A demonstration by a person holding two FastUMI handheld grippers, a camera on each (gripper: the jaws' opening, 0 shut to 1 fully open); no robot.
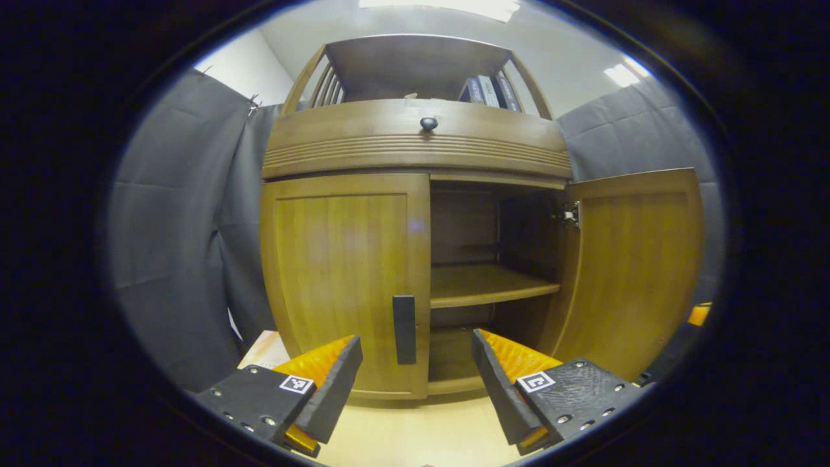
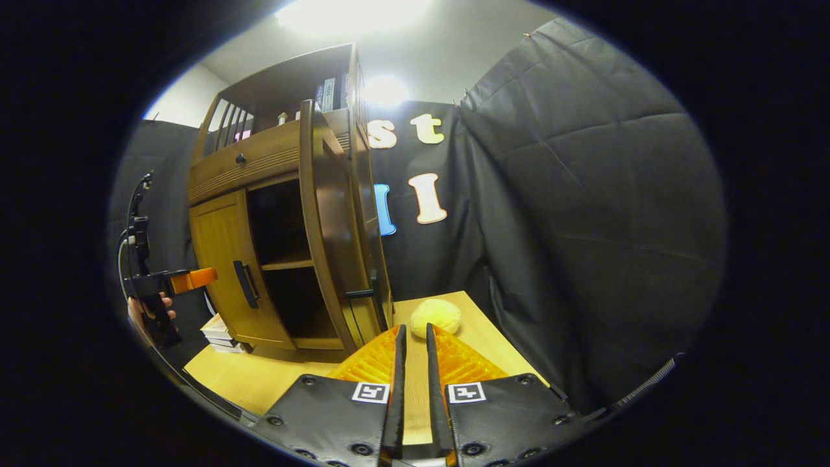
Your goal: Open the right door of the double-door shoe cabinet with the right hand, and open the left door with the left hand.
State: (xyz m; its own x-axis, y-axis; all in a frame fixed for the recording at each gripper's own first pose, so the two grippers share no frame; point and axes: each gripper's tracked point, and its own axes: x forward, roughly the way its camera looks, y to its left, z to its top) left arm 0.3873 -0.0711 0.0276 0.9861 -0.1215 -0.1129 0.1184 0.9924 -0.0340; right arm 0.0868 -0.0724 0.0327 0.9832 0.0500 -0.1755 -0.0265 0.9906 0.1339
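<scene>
The wooden shoe cabinet (image 1: pixel 415 139) fills the left gripper view. Its left door (image 1: pixel 337 272) is closed, with a dark vertical handle (image 1: pixel 404 329) at its inner edge. The right door (image 1: pixel 639 266) is swung wide open, baring an inner shelf (image 1: pixel 486 284). My left gripper (image 1: pixel 415 338) is open just short of that handle, nothing between its fingers. In the right gripper view the right door (image 2: pixel 324 233) shows edge-on with its handle (image 2: pixel 360 293). My right gripper (image 2: pixel 415 328) hangs over the table in front of it, its jaws drawn to a narrow slit and holding nothing.
A yellow ball (image 2: pixel 436 316) lies on the light wooden table (image 2: pixel 259 376) right of the cabinet. Stacked books (image 2: pixel 217 334) rest by the cabinet's left foot. A drawer with a round knob (image 1: pixel 428 122) and books (image 1: pixel 489 91) sit above the doors. Black cloth walls surround the booth.
</scene>
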